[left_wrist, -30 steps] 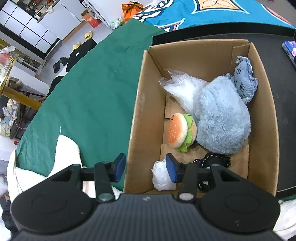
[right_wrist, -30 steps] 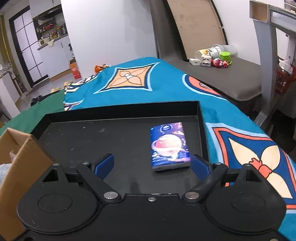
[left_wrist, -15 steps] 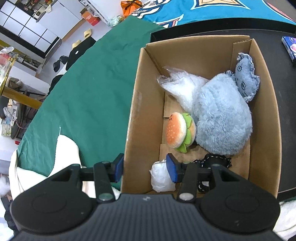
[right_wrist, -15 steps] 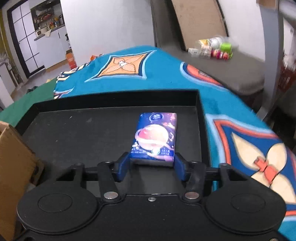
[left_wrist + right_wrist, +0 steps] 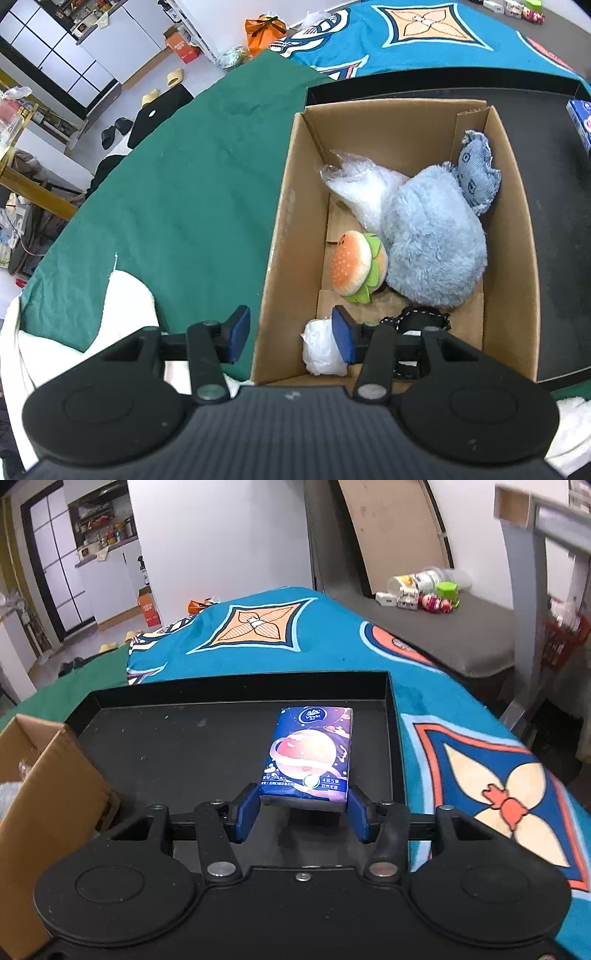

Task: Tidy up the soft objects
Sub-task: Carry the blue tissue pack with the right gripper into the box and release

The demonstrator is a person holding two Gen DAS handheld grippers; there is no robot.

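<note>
My right gripper [image 5: 303,814] is shut on a blue tissue pack [image 5: 308,753] and holds its near end, lifted a little above the black tray [image 5: 177,746]. The pack's edge also shows in the left wrist view [image 5: 581,120]. My left gripper [image 5: 290,334] is open and straddles the near left wall of the cardboard box [image 5: 277,236]. The box holds a fluffy blue plush [image 5: 436,240], a burger plush [image 5: 356,267], a denim toy [image 5: 476,171], a clear plastic bag [image 5: 360,188], a white wad [image 5: 321,350] and a black strap [image 5: 421,319].
The box stands on the tray, also seen in the right wrist view [image 5: 40,775]. A green cloth [image 5: 177,192] lies left of it, with white fabric [image 5: 122,299] at the near edge. A teal patterned blanket [image 5: 480,746] lies right of the tray.
My right gripper closed on the tissue pack and raised it slightly off the tray. My left gripper has stayed open at the box wall, barely shifting.
</note>
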